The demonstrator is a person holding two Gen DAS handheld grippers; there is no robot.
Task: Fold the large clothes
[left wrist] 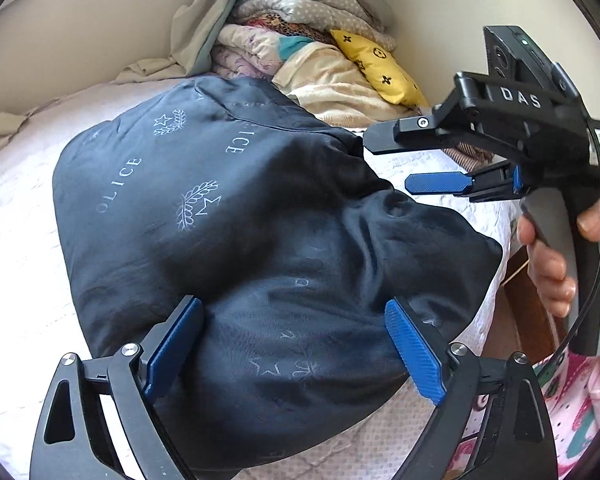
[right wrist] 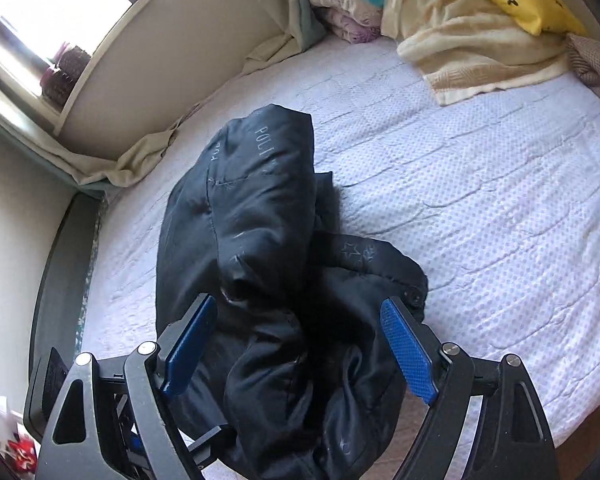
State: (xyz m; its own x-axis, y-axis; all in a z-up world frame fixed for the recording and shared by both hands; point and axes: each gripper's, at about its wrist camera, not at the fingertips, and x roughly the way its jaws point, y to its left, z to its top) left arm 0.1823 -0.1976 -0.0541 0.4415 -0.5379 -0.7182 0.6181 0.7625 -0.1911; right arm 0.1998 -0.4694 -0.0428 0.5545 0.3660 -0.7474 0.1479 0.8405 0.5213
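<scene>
One dark navy padded jacket [left wrist: 236, 216] lies bundled on the bed [right wrist: 480, 208], near its front edge, on a white quilted cover. There are two hand-held grippers. The left hand-held gripper [left wrist: 296, 344] hovers just above the jacket's near end with its blue pads [left wrist: 414, 354] spread wide and nothing clamped. The right hand-held gripper [left wrist: 396, 160], held by a hand [left wrist: 548, 264] at the right, is open too, its fingers empty and clear of the fabric. At the head of the bed a pile of folded blankets [left wrist: 300, 28] stacks against the wall, with one yellow patterned pillow [left wrist: 376, 64] and a cream blanket [right wrist: 472, 44] beside it.
</scene>
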